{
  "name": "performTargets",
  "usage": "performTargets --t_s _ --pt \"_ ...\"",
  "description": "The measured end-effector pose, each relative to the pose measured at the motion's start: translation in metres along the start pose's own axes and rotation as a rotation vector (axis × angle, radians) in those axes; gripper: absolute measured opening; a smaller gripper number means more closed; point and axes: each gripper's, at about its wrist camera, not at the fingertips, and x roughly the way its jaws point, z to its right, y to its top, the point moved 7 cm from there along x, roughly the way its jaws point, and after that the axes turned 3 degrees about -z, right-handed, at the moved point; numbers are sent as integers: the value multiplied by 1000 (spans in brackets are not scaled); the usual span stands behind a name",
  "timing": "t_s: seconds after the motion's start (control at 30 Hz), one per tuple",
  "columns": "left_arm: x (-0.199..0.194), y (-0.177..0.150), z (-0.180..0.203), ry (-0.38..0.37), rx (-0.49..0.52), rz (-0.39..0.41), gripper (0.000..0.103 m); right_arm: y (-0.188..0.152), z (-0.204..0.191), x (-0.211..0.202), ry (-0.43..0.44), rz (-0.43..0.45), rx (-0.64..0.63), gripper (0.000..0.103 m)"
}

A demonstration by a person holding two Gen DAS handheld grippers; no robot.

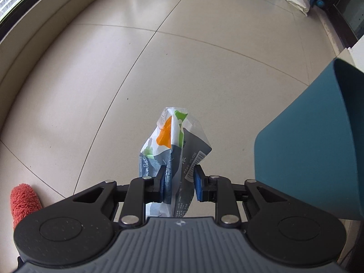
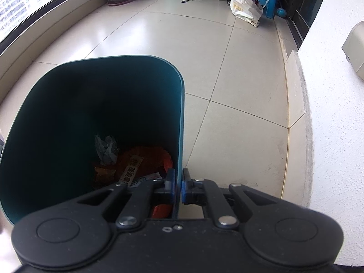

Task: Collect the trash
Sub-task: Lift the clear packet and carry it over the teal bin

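Left gripper (image 1: 178,183) pinches a crumpled plastic wrapper (image 1: 174,141) between its pads, while right gripper (image 2: 178,185) is clamped on the teal bin (image 2: 180,113) wall.

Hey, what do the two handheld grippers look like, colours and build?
Both match: the left gripper and right gripper have matte black linkage arms, silver rivet pins, round black hubs and blue finger pads. The left has a ribbed grey body; the right's is plain black.

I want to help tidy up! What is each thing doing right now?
Left gripper: shut on the plastic wrapper.
Plastic wrapper: crumpled, held up off the floor.
Right gripper: shut on the bin wall.
Teal trash bin: open, tilted, trash at the bottom.
Shopping bag: standing on the floor.
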Motion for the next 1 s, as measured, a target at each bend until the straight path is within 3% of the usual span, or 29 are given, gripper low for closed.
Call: performTargets --t_s 0.23,0.5,0.7,1.0 --pt "-62 14 77 -62 99 70 23 1 5 -4 24 9 19 4" --pt "-99 26 152 -146 224 124 23 1 10 -7 59 17 45 5" --pt "-92 30 199 -161 297 119 23 0 12 -8 71 20 52 6" --pt "-36 46 258 -171 322 10 23 0 15 -9 89 21 58 7"
